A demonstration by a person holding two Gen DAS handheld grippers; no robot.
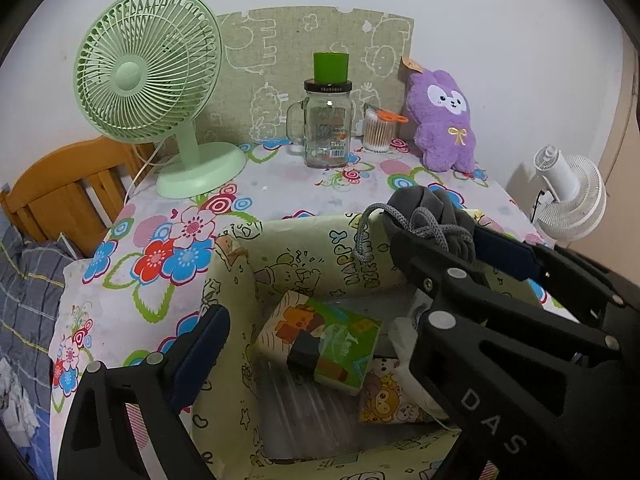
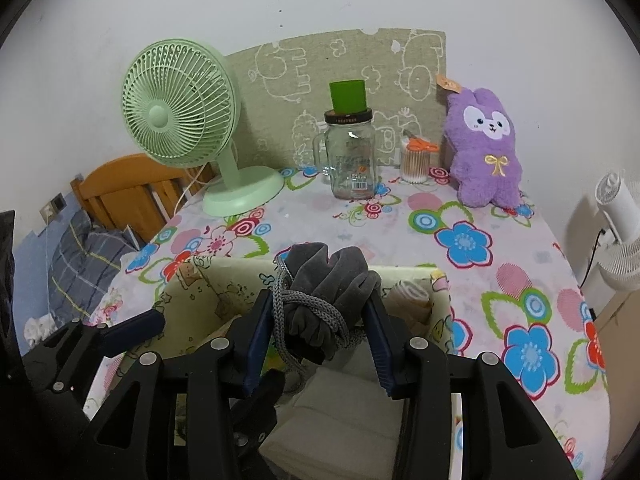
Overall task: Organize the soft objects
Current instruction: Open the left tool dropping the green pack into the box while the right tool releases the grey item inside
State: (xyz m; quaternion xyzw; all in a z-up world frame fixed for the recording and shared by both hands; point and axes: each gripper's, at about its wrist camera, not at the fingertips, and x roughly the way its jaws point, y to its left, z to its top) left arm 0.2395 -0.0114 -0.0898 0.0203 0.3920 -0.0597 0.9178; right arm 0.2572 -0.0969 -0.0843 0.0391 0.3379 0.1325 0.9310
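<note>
Right tongs [image 2: 320,320] pinch a grey cloth bundle [image 2: 324,280] above the yellow fabric bin [image 2: 192,288]; left tongs [image 1: 320,356] spread, empty, beside them

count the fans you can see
2: a green fan at the table's back left, and a white fan off the table's right side. More may be out of view.
</note>
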